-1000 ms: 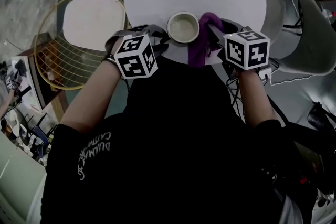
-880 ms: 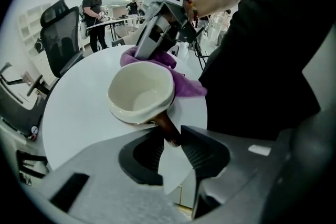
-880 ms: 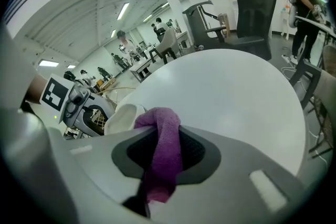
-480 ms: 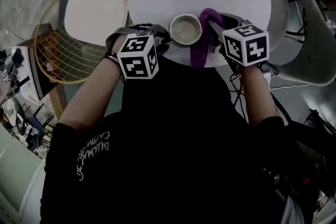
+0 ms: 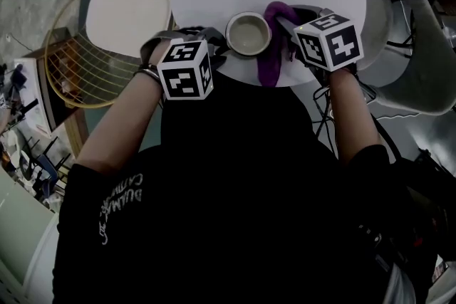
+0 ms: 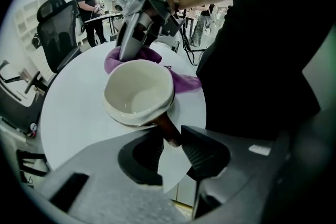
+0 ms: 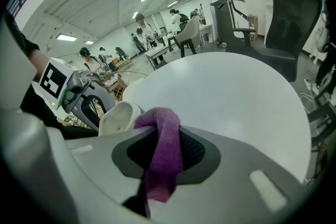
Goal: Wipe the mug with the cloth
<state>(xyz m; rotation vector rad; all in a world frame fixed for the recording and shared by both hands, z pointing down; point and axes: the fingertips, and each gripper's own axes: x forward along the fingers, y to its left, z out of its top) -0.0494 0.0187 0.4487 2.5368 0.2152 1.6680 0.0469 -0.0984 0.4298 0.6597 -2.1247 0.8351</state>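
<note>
Two overhead-hidden grips: left hand-held gripper on mug, right hand-held gripper on cloth.

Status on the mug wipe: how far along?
Done: left claw grips the mug by its handle, and right claw pinches the purple cloth. In hand: cloth sits just beside the mug's wall; contact unclear. Left: the wiping strokes over the mug.
</note>
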